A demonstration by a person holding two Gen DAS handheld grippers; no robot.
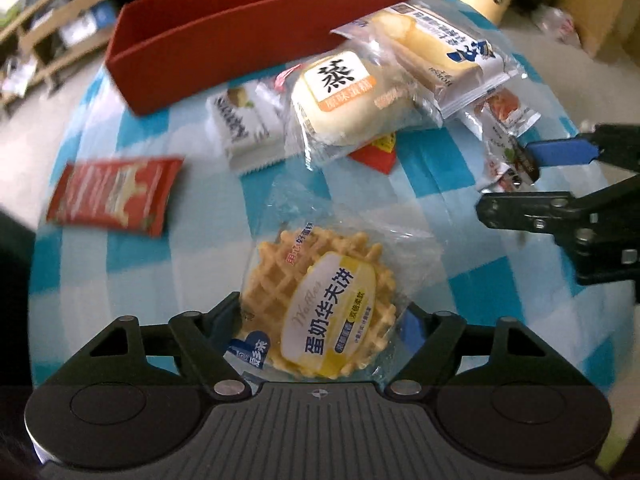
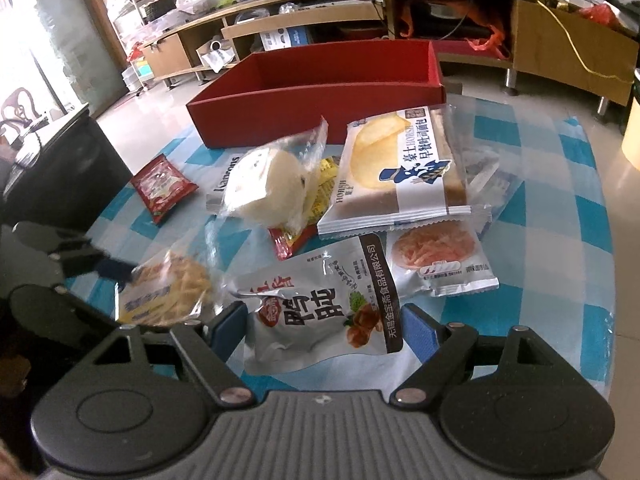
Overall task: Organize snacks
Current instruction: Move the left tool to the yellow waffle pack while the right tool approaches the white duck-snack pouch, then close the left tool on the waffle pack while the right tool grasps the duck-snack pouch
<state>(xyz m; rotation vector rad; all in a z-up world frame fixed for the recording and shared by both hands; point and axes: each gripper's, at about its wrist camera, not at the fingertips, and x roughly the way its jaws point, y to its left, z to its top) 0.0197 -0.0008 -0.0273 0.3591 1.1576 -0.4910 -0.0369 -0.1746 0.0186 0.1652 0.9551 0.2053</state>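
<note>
On a bench [image 1: 400, 184] covered in blue-and-white check, we are watching two hand-held tools working through a heap of snacks. The left gripper [image 1: 322, 308] is pointing steeply down and closing its fingers on either side of a clear-wrapped waffle pack [image 1: 332, 320], apparently gripping it by the edges so that it can be carried to the red box [image 1: 224, 52], which is standing open and empty at the far side of the bench. The right gripper [image 2: 322, 312] is straddling a silver pouch [image 2: 316, 304] printed with dark characters. We cannot tell whether its blue pads are pressing on the foil or merely flanking it. The other snacks are lying where they were tipped out: a steamed cake [image 1: 340, 96] is leaning on a white packet [image 1: 244, 120], a bread pack [image 1: 444, 52] is lying across the pile, and a red sachet [image 1: 116, 196] is sitting apart by the bench's edge. The left wrist view is giving us the waffle label and the right gripper from the side. The right wrist view is showing the box's bare red floor, an orange-shred packet [image 2: 436, 256] beside the pouch, and the waffle pack only as a blur.
</note>
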